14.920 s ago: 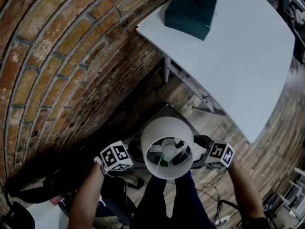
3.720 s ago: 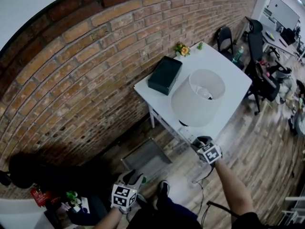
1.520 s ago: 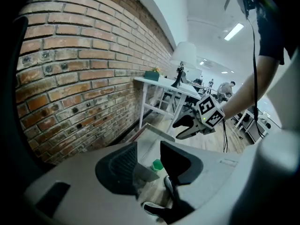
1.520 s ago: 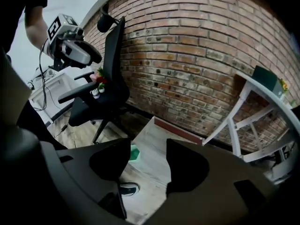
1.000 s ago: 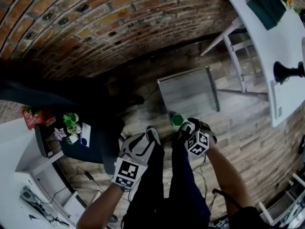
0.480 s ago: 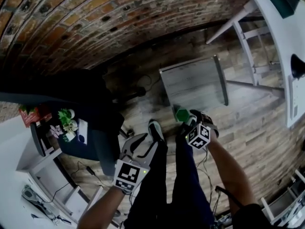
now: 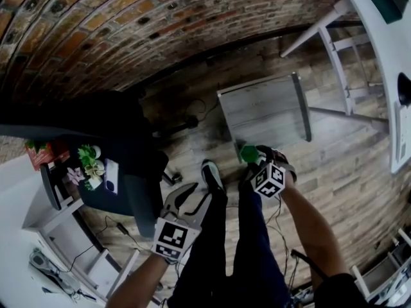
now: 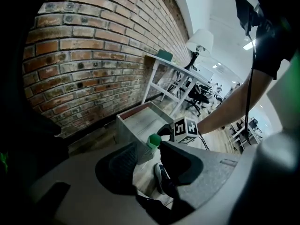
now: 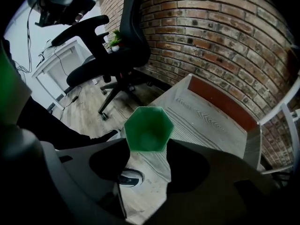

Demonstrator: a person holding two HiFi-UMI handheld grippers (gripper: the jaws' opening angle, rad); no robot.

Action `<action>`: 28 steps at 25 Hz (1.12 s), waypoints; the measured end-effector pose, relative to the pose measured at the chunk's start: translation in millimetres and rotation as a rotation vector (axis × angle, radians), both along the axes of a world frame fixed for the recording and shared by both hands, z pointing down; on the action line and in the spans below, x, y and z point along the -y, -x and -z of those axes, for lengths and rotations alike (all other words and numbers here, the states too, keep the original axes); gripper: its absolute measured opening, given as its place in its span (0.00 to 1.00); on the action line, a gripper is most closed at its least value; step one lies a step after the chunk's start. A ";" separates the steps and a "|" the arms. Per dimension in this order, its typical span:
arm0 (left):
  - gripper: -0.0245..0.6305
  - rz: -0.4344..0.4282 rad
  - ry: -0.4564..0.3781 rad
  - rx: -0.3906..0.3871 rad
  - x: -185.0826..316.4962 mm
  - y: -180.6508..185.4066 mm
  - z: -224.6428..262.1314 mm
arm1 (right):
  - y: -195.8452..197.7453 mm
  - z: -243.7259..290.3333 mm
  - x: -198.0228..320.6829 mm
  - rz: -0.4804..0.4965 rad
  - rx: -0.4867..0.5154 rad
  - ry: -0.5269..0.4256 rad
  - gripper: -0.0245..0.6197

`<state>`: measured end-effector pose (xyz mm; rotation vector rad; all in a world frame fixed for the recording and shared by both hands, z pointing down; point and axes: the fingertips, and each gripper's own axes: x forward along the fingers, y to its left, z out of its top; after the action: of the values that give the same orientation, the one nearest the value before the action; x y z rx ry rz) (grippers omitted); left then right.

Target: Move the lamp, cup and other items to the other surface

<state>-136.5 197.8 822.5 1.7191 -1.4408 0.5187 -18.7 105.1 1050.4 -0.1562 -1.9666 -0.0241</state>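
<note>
No words, numbers or brand names are legible anywhere here. The only printed signs are black-and-white square markers on the cube of the left claw and the cube of the right claw.

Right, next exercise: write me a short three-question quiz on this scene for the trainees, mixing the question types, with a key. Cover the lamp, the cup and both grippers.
1. True or false: the lamp stands on the low grey table.
2. What is between the jaws of the right gripper? A) a potted plant B) a green cup C) a shoe
3. Complete: the left gripper has its jaws apart with ____ between them.

Key
1. False: it stands on the white table.
2. B. The jaws have just been closing onto the cup, at the corner of the low grey table.
3. Nothing.
</note>
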 end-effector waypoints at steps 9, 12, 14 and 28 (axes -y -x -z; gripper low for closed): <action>0.27 -0.002 -0.007 -0.005 2.7 -3.3 -3.3 | 4.6 4.9 3.9 -0.053 0.043 0.012 0.43; 0.27 -0.007 -0.008 -0.002 3.8 -4.3 -3.1 | 5.5 10.0 11.0 -0.085 0.056 0.006 0.43; 0.27 -0.008 -0.005 -0.001 5.1 -3.5 0.4 | 5.5 16.6 15.7 -0.111 0.065 0.006 0.43; 0.27 -0.033 -0.089 0.024 38.0 -0.3 97.3 | -10.3 163.4 62.8 -0.313 0.149 0.002 0.42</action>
<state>-136.2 159.8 725.2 1.8150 -1.4742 0.5014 -8.4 42.3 887.0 0.1569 -2.1195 0.1747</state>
